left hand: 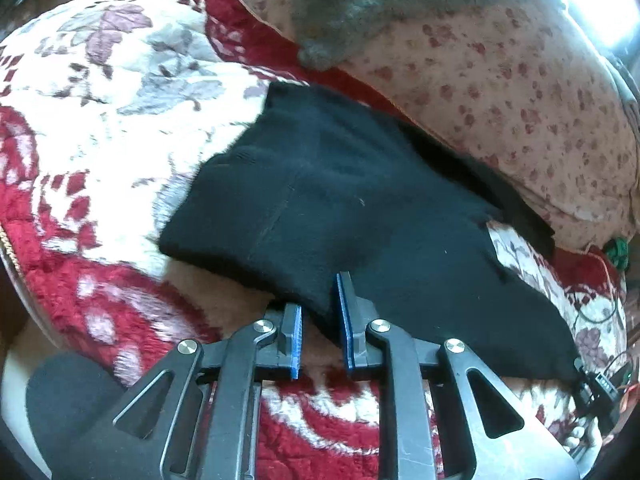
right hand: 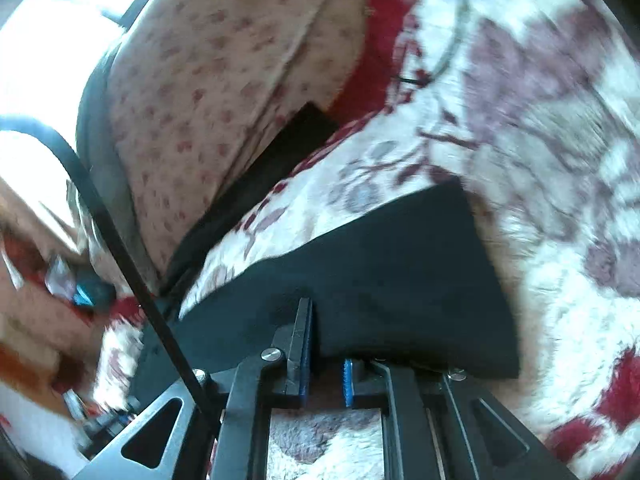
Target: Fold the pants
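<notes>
The black pants (left hand: 320, 200) are looking like soft fleece, fuzzy at the edges, and they're lying partly folded on a plush red-and-white floral blanket (left hand: 100, 92) with a thick shaggy pile. Behind them a pale pillow (left hand: 500, 80) with small reddish blotches is sitting against the blanket's red border, and something grey and furry (left hand: 340, 28) is resting on top of it.

The left gripper (left hand: 320, 320) is sitting at the near hem of the pants, its blue ribbed pads (left hand: 296, 340) a little apart with a fold of black cloth hanging down between them; I can't tell if the pads are actually pressing on it.

The right gripper (right hand: 325, 344) is pinching the near edge of a flat, sharp-cornered flap of the pants, jaws nearly together on the fabric.

Only the left view is showing the whole spread of the pants and the grey furry thing. Only the right view is catching a thin black strap (right hand: 132, 268) crossing diagonally, plus blurry clutter at lower left.
</notes>
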The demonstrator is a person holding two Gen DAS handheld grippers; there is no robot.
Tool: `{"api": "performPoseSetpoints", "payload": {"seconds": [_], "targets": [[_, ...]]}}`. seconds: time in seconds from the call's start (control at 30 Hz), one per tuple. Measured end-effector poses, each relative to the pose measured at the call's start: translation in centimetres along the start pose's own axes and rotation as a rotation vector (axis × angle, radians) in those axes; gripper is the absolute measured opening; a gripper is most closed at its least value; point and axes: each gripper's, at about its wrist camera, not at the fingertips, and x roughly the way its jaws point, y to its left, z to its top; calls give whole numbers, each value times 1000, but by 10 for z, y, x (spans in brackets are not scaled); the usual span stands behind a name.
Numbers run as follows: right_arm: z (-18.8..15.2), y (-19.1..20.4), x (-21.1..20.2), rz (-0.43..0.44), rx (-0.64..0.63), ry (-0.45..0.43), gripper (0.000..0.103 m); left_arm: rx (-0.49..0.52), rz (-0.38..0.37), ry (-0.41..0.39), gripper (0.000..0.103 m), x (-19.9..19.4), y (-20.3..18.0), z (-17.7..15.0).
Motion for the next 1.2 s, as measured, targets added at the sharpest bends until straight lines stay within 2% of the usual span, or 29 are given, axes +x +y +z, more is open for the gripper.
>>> {"api": "performPoseSetpoints", "payload": {"seconds": [0.03, 0.2, 0.27, 0.33, 0.4, 0.47, 0.53, 0.57, 0.67, 0.77, 0.87, 1.03, 1.2], "targets": [[3, -2, -2, -6, 1, -3, 9, 3, 8, -10, 19, -4, 2, 1], [13, 9, -12, -197, -108, -24, 12, 33, 155, -63, 19, -24, 16, 1], [17, 11, -19, -266, -131, -30, 14, 53, 192, -111, 19, -42, 18, 4], [22, 14, -27, -304, -158, -43, 16, 68, 188, -149, 20, -58, 17, 8], [26, 20, -40, -340, -196, -74, 16, 81, 165, -172, 25, -69, 13, 15], [31, 30, -52, -344, -230, -109, 16, 94, 130, -174, 44, -72, 5, 23], [37, 43, -61, -364, -264, -147, 19, 99, 86, -180, 51, -71, -6, 31], [41, 52, -65, -370, -281, -178, 20, 102, 66, -182, 51, -68, -14, 36], [54, 70, -75, -332, -292, -264, 28, 133, 26, -147, 51, -54, -36, 46], [72, 84, -66, -227, -265, -278, 41, 159, -7, -116, 51, -37, -59, 56], [83, 92, -32, -84, -221, -182, 42, 173, -47, -74, 51, -14, -83, 63], [90, 99, 49, -54, -189, -54, 42, 159, -85, 6, 51, 26, -118, 76], [107, 89, 109, -28, -62, 31, 42, 130, -82, 49, 51, 59, -140, 93]]}}
